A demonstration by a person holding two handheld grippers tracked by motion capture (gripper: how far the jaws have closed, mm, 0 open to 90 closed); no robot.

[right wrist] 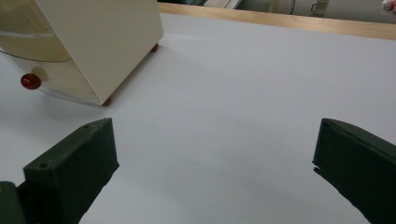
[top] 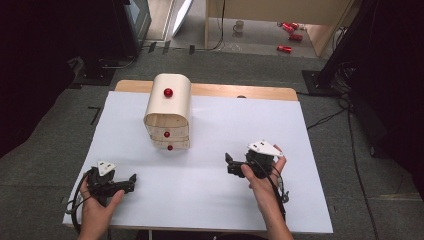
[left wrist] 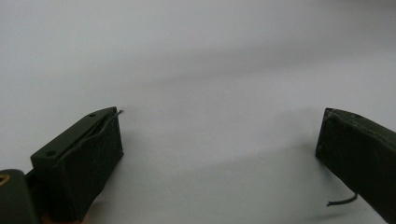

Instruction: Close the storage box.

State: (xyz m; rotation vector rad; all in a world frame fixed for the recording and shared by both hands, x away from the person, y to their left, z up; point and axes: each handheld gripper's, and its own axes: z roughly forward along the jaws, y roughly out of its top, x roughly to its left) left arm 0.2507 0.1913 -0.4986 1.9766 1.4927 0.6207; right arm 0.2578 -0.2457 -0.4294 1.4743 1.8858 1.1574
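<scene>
One wooden drawer box [top: 168, 111], three red knobs [top: 168, 92], two grippers [top: 131, 178], one table [top: 215, 200]

The table [top: 210, 195] is viewed from above; low beside the jaws, its white sheet (shared) is seen close in both gripper views.

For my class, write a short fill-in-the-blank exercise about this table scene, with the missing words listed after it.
1. The knobs on the small wooden drawer chest are ____ in colour.
2. The left gripper has its jaws ____.
3. The right gripper holds ____ between its jaws.
4. The chest stands on a ____ sheet that covers the table.

Missing words: red; open; nothing; white
</scene>
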